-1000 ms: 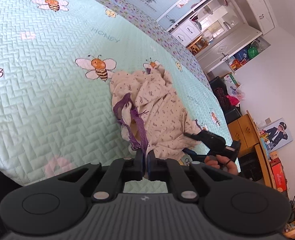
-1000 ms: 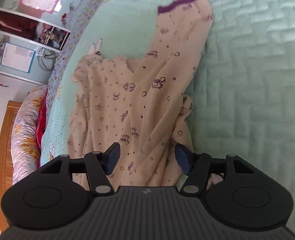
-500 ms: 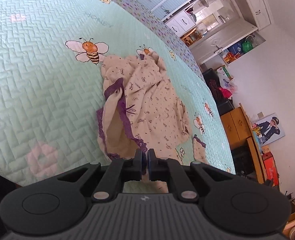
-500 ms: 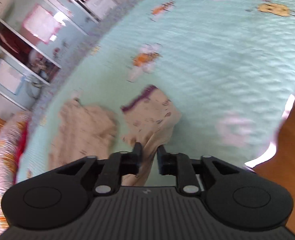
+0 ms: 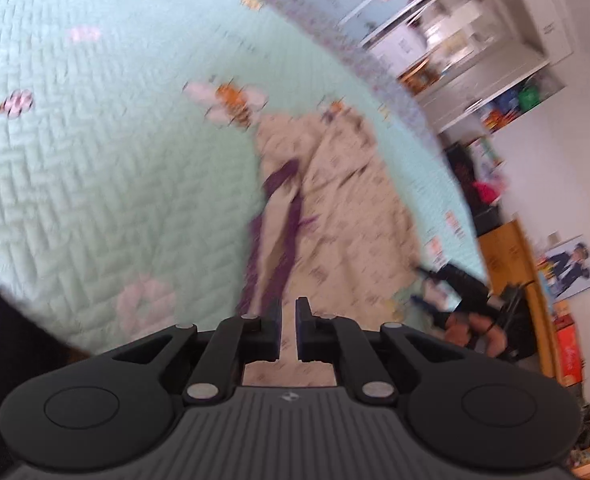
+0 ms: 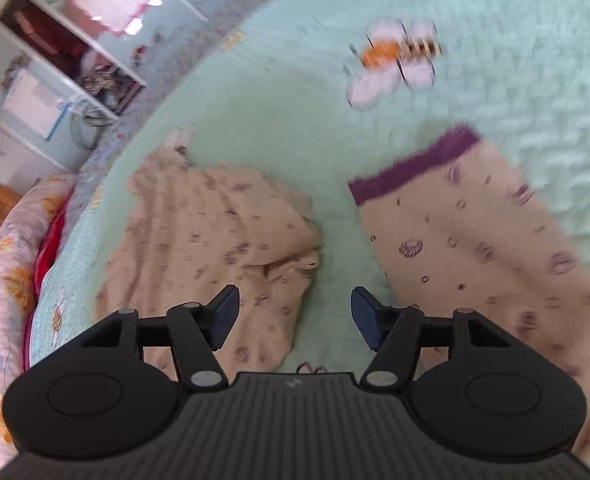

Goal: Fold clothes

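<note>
Mint-green quilted bedspread (image 5: 95,184), printed with bees and flowers; broad bare quilt to the left of the left gripper (image 5: 289,322) and ahead and to the right of the right gripper (image 6: 295,312). Far edge of the bed bordered by white shelving (image 5: 475,40); a wooden cabinet (image 5: 511,264) stands beyond the bed's right edge, and a floral pillow (image 6: 3,288) lies at the far left of the right gripper's view. Beige printed garment (image 5: 335,208) with purple trim, spread on the quilt directly ahead of the left gripper and running back between its fingers; the jaws stand a narrow gap apart, and whether they pinch the cloth cannot be told through the blur. Right gripper released, jaws wide, nothing between them: one crumpled section of the garment ahead-left, a flatter purple-edged section (image 6: 475,232) ahead-right, bare quilt between. A hand (image 5: 479,330) holds the right gripper at the garment's right side. No writing legible.
</note>
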Demonstrator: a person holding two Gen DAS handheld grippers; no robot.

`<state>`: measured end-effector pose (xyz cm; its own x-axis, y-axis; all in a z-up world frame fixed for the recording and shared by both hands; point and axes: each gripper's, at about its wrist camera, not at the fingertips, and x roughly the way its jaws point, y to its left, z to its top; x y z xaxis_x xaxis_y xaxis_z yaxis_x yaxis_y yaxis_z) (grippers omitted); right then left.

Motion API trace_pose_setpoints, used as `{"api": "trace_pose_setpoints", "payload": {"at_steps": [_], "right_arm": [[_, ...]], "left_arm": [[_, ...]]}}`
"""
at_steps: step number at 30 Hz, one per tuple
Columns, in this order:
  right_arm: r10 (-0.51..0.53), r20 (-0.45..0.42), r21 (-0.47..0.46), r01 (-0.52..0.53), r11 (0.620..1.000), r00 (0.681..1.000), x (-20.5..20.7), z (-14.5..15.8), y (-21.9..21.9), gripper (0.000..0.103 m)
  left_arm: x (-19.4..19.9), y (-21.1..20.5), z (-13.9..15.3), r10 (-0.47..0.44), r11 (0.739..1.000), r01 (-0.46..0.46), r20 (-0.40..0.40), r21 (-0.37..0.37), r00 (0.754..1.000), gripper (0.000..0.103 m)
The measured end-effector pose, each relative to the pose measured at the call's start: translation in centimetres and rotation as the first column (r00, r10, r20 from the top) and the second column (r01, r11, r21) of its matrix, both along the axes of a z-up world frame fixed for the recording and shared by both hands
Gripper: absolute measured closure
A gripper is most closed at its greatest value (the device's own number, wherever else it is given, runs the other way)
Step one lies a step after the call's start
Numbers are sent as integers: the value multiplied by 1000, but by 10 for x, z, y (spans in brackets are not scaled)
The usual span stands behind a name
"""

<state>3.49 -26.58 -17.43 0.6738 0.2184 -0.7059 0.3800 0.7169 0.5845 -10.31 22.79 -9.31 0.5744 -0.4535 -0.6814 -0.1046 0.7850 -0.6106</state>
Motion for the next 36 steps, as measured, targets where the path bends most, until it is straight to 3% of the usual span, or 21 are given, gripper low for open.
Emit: {"api": "trace_pose_setpoints", "payload": {"at_steps": [3,5,7,10,13,14,16,23,26,28,36], "right_arm": [[-24,16,45,24,999,1000,8,-7,5,37],[-15,26,68,13,998,1000,11,-8,5,42],[-23,49,75,19,997,999,5,-3,1,80],[-45,92,76,38,996,995,-9,9,-6,93],[-68,134,77,58,995,989,-22,21,-13,95],[-75,148,78,64,995,986,-27,25,-15,95],[-90,177,80,77,994,980,-36,34,-20,99],[-124,239,89,105,990,963,-55,50,-30,99],[-107,204,95,89,991,973,-41,37,-24,84],[-96,181,100,79,992,979,-31,28,-20,63],[-50,88,119,39,992,995,7,-8,-5,62]], "left_arm": [[4,-10,-23,-16,999,19,-71,38,997,88],[9,-19,-37,-45,998,48,-103,32,994,70],[14,-30,-48,-78,996,84,-135,37,988,64],[20,-46,-66,-113,990,126,-188,57,976,62],[22,-57,-78,-150,984,167,-214,63,965,68],[22,-58,-78,-153,984,169,-208,61,966,86],[22,-59,-79,-157,984,171,-194,57,968,103],[16,-41,-54,-70,998,70,-57,4,996,103],[16,-34,-43,-41,999,41,-11,-22,999,103],[16,-28,-34,-19,999,20,22,-40,1000,103],[20,-5,13,59,996,-47,169,-73,984,103]]}}
